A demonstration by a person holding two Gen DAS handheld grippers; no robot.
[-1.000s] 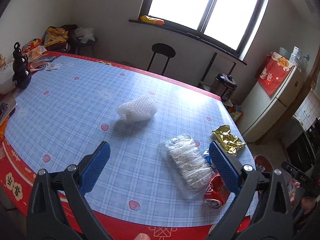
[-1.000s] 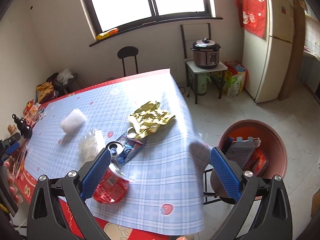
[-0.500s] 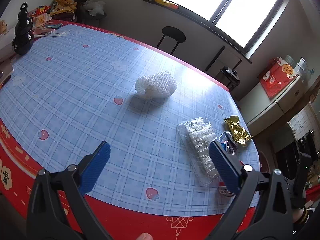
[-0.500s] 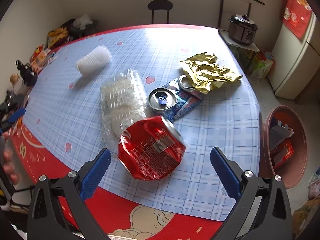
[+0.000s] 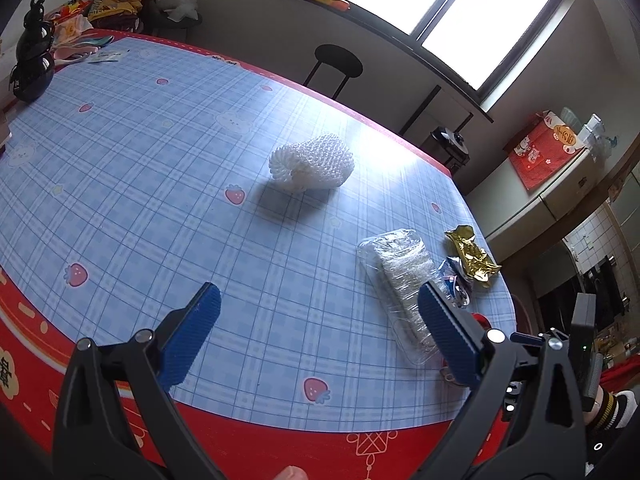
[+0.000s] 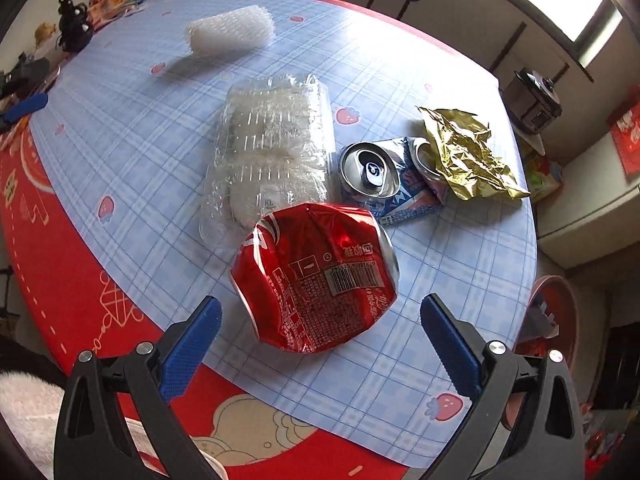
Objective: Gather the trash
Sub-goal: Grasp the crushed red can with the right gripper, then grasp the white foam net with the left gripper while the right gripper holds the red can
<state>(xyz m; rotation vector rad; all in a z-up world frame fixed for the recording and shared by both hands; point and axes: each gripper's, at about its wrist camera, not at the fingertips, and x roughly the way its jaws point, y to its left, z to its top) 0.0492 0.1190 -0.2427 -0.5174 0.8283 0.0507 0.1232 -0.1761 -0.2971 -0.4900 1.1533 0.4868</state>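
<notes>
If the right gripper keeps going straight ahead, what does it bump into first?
Most likely the crushed red can. It lies right in front of the open right gripper, between its fingers. How much gap remains is hard to judge.

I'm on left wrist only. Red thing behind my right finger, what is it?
Observer: A crushed red can, lying on its side, centred ahead of the open right gripper.
Operator: Anything touching it?
Observer: The clear plastic tray overlaps its far left edge.
Operator: Where's the bin?
Observer: A reddish basin sits on the floor past the table's right edge, already holding trash.
</notes>
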